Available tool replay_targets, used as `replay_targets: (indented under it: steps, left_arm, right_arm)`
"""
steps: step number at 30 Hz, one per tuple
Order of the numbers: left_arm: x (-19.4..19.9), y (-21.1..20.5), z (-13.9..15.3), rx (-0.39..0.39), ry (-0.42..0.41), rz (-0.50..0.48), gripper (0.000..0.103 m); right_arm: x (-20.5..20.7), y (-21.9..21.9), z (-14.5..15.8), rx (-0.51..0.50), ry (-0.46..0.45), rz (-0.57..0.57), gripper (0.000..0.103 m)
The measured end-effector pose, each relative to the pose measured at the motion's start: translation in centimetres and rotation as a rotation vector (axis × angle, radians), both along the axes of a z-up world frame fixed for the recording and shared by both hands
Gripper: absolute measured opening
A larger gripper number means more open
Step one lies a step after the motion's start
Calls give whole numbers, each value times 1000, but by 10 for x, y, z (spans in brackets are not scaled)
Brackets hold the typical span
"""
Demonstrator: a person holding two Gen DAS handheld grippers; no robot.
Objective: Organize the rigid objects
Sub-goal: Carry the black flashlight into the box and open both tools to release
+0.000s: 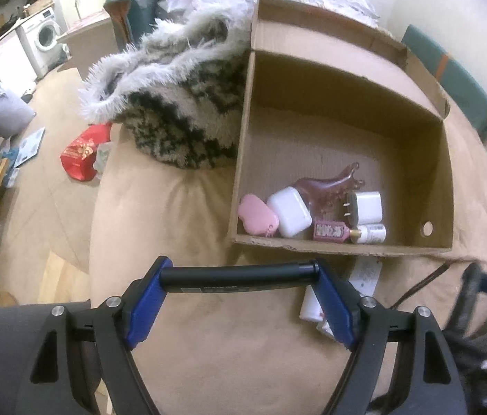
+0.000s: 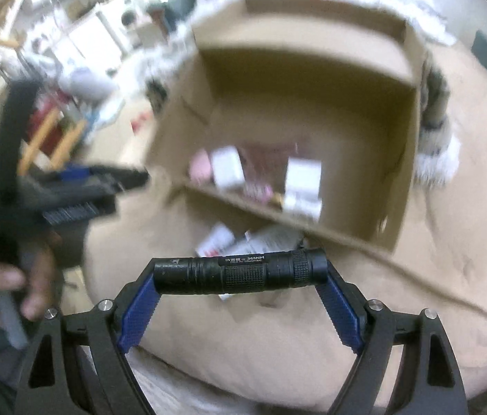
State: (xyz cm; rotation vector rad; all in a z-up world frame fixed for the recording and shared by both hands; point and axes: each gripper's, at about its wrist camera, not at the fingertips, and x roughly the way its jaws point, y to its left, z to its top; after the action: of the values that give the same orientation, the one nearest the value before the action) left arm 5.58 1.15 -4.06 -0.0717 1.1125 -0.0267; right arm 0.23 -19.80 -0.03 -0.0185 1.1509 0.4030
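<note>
The left gripper (image 1: 240, 273) is clamping a smooth black cylinder (image 1: 236, 272) endwise between its jaws; the right gripper (image 2: 241, 275) is gripping a black flashlight (image 2: 240, 273) likewise, both just before the cardboard box (image 1: 343, 245) on the bed (image 1: 181, 214).

Black torch (image 2: 240, 273) & black rod (image 1: 240, 273) each crosswise in tongs; small items in cardboard box (image 1: 412, 159).
</note>
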Motion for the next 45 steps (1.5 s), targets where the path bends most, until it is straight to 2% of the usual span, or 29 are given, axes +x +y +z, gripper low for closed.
replay_targets:
  steps: [5,9,12,17,22,25,29,33,41,45]
  left_arm:
    - [1,1,5,-37,-8,3,79]
    - [4,-3,17,-62,-32,-7,79]
    - [11,-14,29,-51,-56,-45,79]
    - [33,-21,43,-58,-82,-61,79]
    - [54,-31,43,-45,-76,-93,79]
    - [67,-35,34,-41,-52,-90,79]
    - [85,-45,19,-32,-15,-110,79]
    - [94,-54,5,-19,-16,-125,79]
    - [101,-62,-19,-2,-4,-143,79]
    - [104,-57,-25,-21,12,-124,79]
  right_arm:
    - [17,8,40,92,-62,-61,92]
    - [24,5,72,125,-140,-80,92]
    - [37,0,84,172,-171,-115,92]
    - [60,-9,86,217,-193,-168,92]
    - [82,-21,61,241,-152,-212,92]
    - [95,-30,35,292,-107,-226,92]
    - [107,-44,-2,317,-41,-289,92]
    - [113,-57,-32,318,9,-335,92]
    - [124,-52,-66,262,91,-372,92]
    - [128,-47,-70,261,93,-365,92]
